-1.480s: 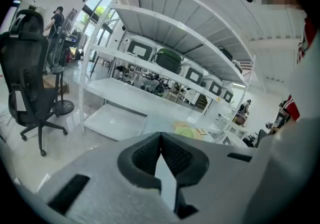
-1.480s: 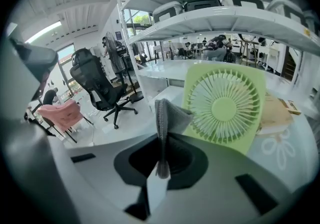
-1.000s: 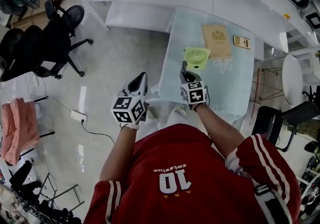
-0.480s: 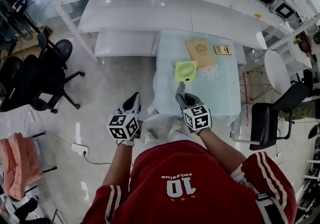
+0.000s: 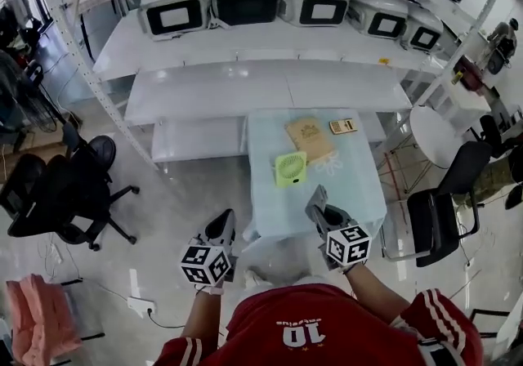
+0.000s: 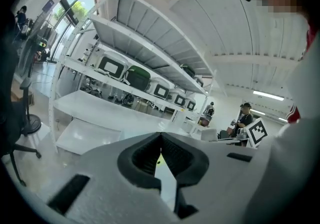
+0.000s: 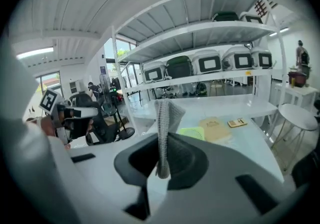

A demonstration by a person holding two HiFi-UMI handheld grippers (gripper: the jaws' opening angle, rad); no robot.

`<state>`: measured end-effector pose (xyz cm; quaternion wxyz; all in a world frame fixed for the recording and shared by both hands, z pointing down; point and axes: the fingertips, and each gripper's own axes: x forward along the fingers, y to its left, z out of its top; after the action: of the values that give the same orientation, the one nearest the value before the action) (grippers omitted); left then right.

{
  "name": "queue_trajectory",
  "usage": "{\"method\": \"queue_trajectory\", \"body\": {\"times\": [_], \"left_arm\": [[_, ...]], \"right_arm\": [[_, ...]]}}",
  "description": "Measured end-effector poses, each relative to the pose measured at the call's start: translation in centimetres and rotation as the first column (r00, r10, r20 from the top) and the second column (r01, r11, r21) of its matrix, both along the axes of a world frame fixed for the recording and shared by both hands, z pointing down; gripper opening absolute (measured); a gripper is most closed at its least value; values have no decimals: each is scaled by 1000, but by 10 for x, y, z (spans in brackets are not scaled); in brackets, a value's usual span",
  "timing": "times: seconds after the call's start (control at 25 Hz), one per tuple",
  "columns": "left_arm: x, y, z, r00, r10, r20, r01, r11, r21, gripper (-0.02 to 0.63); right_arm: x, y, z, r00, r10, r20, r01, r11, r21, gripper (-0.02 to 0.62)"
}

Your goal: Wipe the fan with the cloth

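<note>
A small lime-green fan (image 5: 290,168) lies flat on the pale blue table (image 5: 343,193), left of centre; in the right gripper view the fan (image 7: 194,132) shows just past the jaws. My right gripper (image 5: 318,199) hovers over the table's near edge, short of the fan, shut on a grey knitted cloth (image 7: 162,133) that stands up between its jaws. My left gripper (image 5: 225,224) hangs over the floor left of the table. In the left gripper view the left gripper (image 6: 160,139) has its jaws pressed together on nothing.
A brown book (image 5: 309,137) and a small calculator (image 5: 341,126) lie on the table beyond the fan. White shelving (image 5: 245,37) with boxy appliances stands behind it. A black chair (image 5: 437,217) is at the right, office chairs (image 5: 65,193) at the left.
The head view has pulled back, so the table and fan look smaller and farther. Both grippers have drawn back toward the body, the right one away from the fan.
</note>
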<state>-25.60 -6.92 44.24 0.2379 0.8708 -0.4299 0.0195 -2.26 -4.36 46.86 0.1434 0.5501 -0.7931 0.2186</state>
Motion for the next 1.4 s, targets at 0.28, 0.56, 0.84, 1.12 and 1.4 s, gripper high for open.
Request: {"method": "queue_trajectory", "body": {"times": [0.28, 0.56, 0.84, 1.12, 1.4], "left_arm": [[25, 44, -49, 999, -40, 25, 38, 996, 82, 3], [110, 111, -114, 998, -59, 5, 57, 971, 231, 3], [198, 207, -150, 1000, -11, -11, 14, 953, 302, 3], [226, 265, -166, 999, -25, 32, 13, 941, 339, 3], [206, 268, -192, 997, -34, 71, 4, 921, 389, 3]], "right_arm": [[71, 26, -64, 999, 38, 22, -40, 992, 118, 23], [132, 107, -120, 993, -103, -48, 112, 964, 241, 23], [192, 194, -161, 987, -156, -48, 163, 922, 351, 23], [222, 240, -192, 989, -146, 31, 119, 894, 431, 23], [204, 243, -221, 992, -113, 54, 72, 869, 490, 23]]}}
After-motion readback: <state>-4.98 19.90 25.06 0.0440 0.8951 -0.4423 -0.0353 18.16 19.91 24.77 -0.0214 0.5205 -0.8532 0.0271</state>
